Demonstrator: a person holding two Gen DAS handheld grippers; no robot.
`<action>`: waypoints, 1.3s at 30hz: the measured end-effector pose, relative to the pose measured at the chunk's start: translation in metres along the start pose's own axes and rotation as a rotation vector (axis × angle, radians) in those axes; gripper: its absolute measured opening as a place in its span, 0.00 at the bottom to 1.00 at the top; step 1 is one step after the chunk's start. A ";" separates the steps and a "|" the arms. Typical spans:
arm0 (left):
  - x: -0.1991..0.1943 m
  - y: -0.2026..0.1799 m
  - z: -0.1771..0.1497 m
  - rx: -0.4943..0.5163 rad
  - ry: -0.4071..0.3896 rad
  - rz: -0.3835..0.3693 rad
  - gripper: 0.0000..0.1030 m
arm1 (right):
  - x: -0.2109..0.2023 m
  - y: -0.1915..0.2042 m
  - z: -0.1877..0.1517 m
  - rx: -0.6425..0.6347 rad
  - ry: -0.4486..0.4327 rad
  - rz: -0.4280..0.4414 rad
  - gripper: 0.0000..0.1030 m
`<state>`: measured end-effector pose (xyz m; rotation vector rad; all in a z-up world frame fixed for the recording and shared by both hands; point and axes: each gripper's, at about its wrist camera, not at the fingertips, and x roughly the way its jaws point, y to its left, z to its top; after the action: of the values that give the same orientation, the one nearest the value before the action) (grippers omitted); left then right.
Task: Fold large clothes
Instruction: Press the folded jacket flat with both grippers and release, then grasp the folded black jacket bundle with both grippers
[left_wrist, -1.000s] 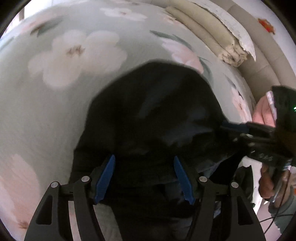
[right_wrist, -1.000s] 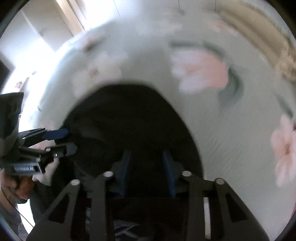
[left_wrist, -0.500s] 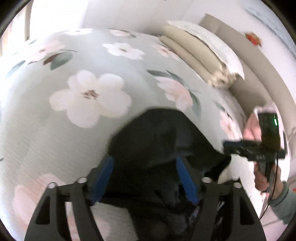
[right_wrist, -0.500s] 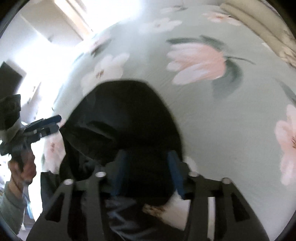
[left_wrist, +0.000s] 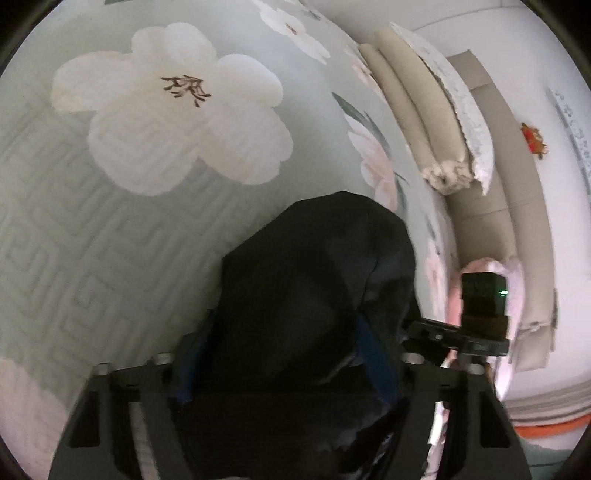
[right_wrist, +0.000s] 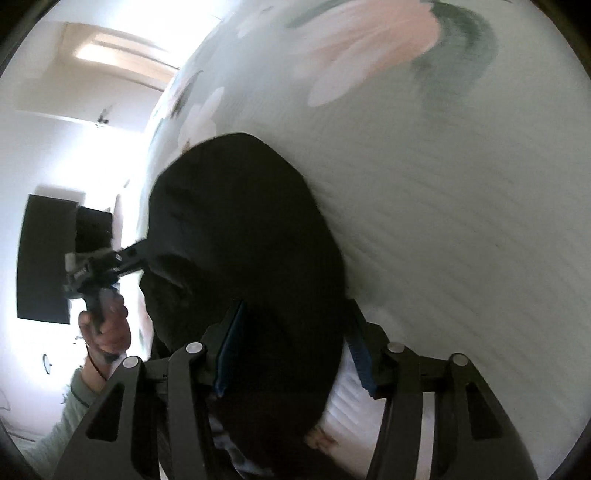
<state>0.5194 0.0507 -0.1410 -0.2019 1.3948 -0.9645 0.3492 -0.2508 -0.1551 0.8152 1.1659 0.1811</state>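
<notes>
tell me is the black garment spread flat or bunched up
Bunched up: the black garment sits as a rounded, creased heap on the floral bedspread, not laid flat.

Setting: home bedroom. Evidence: bed (left_wrist: 92, 258) spread with a pale green quilted cover printed with large white and pink flowers; 2 beige pillows (left_wrist: 417, 122) stacked at its head, under a white cloth; beige padded headboard (left_wrist: 517, 177) behind them; white walls; recessed ceiling light (right_wrist: 110, 48) beyond the bed's far side.
</notes>
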 end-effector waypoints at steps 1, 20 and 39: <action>-0.002 -0.006 -0.003 0.023 -0.016 0.034 0.31 | 0.002 0.008 0.001 -0.022 0.001 -0.026 0.47; -0.200 -0.163 -0.245 0.422 -0.256 0.131 0.15 | -0.130 0.190 -0.229 -0.594 -0.341 -0.381 0.14; -0.201 -0.166 -0.352 0.349 -0.169 0.230 0.19 | -0.156 0.183 -0.341 -0.491 -0.295 -0.461 0.52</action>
<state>0.1573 0.2249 0.0335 0.1343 1.0502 -0.9573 0.0383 -0.0412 0.0294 0.1227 0.9438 -0.0377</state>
